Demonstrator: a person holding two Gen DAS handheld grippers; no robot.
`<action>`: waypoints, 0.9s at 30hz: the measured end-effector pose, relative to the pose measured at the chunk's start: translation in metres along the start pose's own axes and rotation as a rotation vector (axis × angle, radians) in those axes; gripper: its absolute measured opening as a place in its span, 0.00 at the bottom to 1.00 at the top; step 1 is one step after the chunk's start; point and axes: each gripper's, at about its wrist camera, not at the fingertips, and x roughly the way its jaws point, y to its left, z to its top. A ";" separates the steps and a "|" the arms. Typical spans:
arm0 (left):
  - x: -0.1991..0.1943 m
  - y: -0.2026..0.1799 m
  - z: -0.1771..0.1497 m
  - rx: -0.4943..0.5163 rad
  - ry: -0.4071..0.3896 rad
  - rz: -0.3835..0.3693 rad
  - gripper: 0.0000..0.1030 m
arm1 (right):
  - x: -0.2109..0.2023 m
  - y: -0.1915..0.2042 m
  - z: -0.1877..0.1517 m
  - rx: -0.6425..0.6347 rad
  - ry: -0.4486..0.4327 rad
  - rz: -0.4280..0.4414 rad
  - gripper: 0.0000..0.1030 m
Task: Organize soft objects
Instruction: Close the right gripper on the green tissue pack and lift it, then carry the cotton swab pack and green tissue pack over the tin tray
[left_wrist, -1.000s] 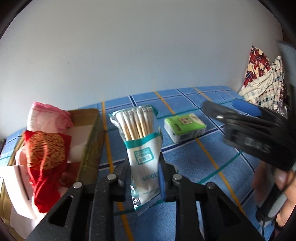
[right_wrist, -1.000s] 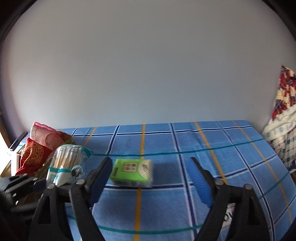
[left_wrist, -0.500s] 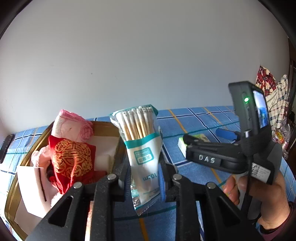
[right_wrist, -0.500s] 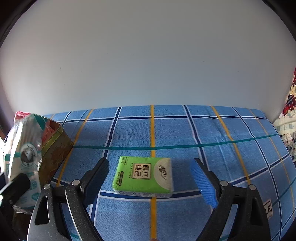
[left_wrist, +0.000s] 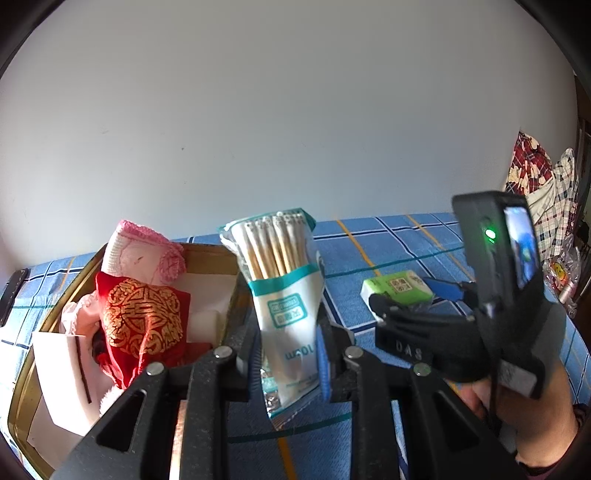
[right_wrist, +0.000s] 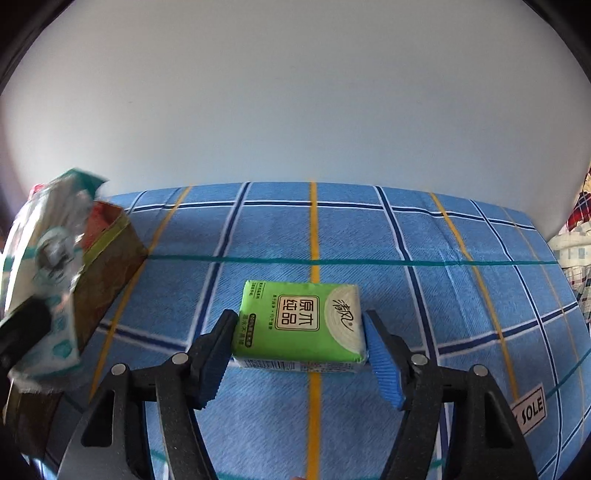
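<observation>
**Swabs held beside the box, right jaws closing on the tissue pack**

Far left: open gold box (left_wrist: 44, 321), already holding a pink knit piece (left_wrist: 142, 251) and a red embroidered pouch (left_wrist: 142, 321). Seen fuller in the left view than 1 second back, with its far wall now in frame.

Just right of the box: bag of cotton swabs (left_wrist: 284, 295), upright, clenched low down by the left gripper (left_wrist: 286, 363); grip unchanged. Not yet over the box, so drop-off judged still pending.

Further right, on the blue checked cloth (right_wrist: 443, 240): green tissue pack (right_wrist: 301, 325), lying flat. Right gripper (right_wrist: 299, 354) lower and closer than 1 second ago, now straddling the pack's 2 short ends, jaws closing. Pads at or just short of the wrapper; firm contact cannot be told. Likely meaning: second soft item about to be picked up for the same box.
</observation>
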 end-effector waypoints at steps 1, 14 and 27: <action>0.000 0.001 0.000 -0.001 0.000 -0.001 0.22 | -0.005 0.003 -0.002 -0.008 -0.013 -0.003 0.68; -0.010 -0.004 -0.009 0.009 -0.016 -0.028 0.22 | -0.082 0.005 -0.039 0.017 -0.206 -0.037 0.68; -0.026 -0.009 -0.023 0.027 -0.032 -0.045 0.22 | -0.111 0.008 -0.059 0.026 -0.311 -0.057 0.68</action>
